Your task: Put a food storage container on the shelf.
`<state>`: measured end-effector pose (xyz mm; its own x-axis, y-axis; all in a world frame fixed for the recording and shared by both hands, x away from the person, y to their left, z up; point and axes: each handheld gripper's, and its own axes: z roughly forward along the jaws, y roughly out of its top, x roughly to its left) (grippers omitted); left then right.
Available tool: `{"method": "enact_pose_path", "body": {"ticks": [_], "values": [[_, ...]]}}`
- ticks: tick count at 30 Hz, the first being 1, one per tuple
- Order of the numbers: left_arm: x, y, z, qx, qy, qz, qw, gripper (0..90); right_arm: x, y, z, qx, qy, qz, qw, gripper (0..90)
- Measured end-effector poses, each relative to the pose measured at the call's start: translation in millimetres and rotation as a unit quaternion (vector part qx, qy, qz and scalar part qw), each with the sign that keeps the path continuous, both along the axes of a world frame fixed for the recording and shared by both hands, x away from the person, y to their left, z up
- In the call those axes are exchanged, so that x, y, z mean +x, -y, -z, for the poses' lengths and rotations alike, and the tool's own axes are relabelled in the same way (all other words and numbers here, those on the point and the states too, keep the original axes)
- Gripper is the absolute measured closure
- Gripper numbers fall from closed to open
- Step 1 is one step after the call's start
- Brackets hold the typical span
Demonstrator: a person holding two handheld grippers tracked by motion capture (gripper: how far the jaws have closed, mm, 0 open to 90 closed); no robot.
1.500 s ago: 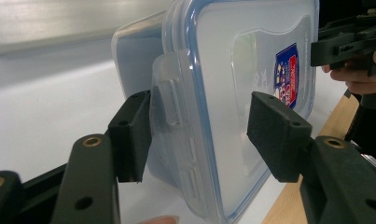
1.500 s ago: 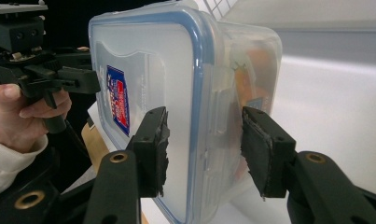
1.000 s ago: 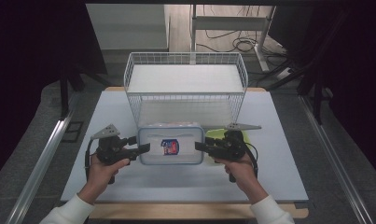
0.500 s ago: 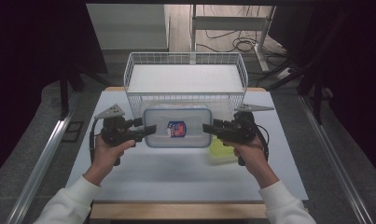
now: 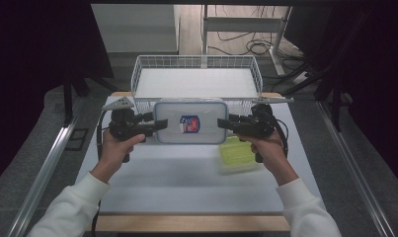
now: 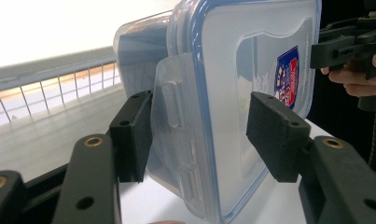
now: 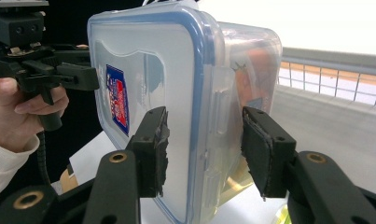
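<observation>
I am carrying the clear plastic box [image 5: 189, 121] above the surface [image 5: 186, 182], just short of the wire basket [image 5: 196, 81] at 12 o'clock, my left gripper [image 5: 158, 125] and right gripper [image 5: 223, 122] clamping its stiff, slippery short ends at 9 and 3 o'clock, where the lid latches are giving purchase

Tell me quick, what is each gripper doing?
Left gripper: closed on the left end of the plastic box.
Right gripper: closed on the box's right end.

Lab; black curtains [image 5: 38, 49]; floor cables [image 5: 246, 47]; bare table [image 5: 186, 187]
</observation>
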<state>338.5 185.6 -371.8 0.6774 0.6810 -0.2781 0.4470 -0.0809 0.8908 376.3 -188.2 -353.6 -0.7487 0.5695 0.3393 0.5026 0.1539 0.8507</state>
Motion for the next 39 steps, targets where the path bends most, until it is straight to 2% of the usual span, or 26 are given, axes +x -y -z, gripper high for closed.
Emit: {"method": "enact_pose_path", "body": {"ticks": [8,16,20,27,33,39], "values": [[9.7,2.1,-19.5,0.008,0.012,0.0,0.9999,42.7,9.4,2.7,-13.1,0.01,0.005,-0.001,0.9999,52.2],[30.6,2.8,-44.3,0.019,0.026,0.001,0.9995,42.4,28.2,3.5,-30.1,0.022,0.008,0.002,0.9997,52.1],[47.5,2.2,-55.9,0.024,0.024,0.0,0.9994,42.0,43.7,2.4,-41.2,0.021,0.011,0.003,0.9997,52.1],[73.3,-2.6,-65.1,0.02,0.015,0.001,0.9997,42.0,66.8,-2.2,-54.4,0.012,0.002,0.006,0.9999,52.1],[89.2,-1.6,-66.0,0.012,0.002,0.0,0.9999,41.8,86.9,-2.9,-65.1,-0.001,-0.01,0.003,0.9999,52.0],[105.8,0.1,-62.5,0.011,-0.018,-0.002,0.9998,41.8,104.0,-2.0,-61.8,-0.002,-0.027,0.004,0.9996,51.8]]}}
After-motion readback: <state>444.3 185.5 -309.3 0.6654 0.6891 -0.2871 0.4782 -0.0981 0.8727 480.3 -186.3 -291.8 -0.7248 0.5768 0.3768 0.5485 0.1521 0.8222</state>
